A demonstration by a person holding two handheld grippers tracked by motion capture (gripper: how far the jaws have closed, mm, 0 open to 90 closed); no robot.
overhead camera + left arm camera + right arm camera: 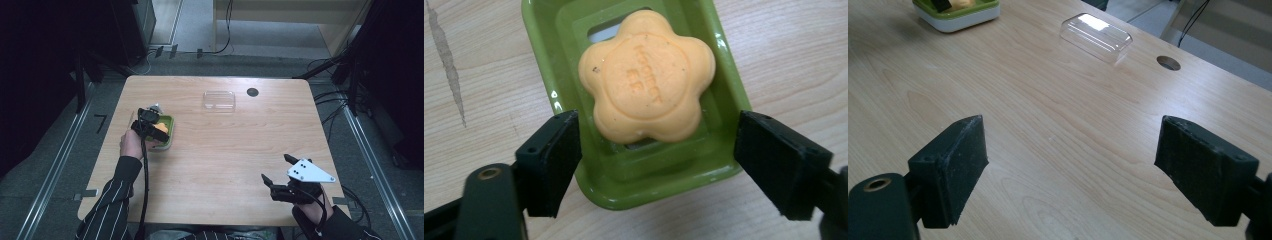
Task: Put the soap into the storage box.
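Note:
An orange flower-shaped soap (pixel 646 75) lies in a green soap dish (pixel 719 65) on the wooden table, left of centre in the high view (pixel 170 131). My left gripper (pixel 656 165) hovers over the dish's near end, open, its jaws standing on either side of the dish, apart from the soap. In the high view the left gripper (pixel 147 122) partly hides the soap (pixel 161 130). A clear plastic lid (pixel 219 100) rests upside down or flat near the far edge (pixel 1096 36). My right gripper (pixel 276 171) is open above bare table at the near right (pixel 1073 170), holding nothing.
A round cable hole (pixel 252 92) sits in the table (pixel 225 165) beside the lid (pixel 1168 62). The dish (pixel 955 12) appears far off in the right gripper view. Cables and dark stands ring the table on the floor.

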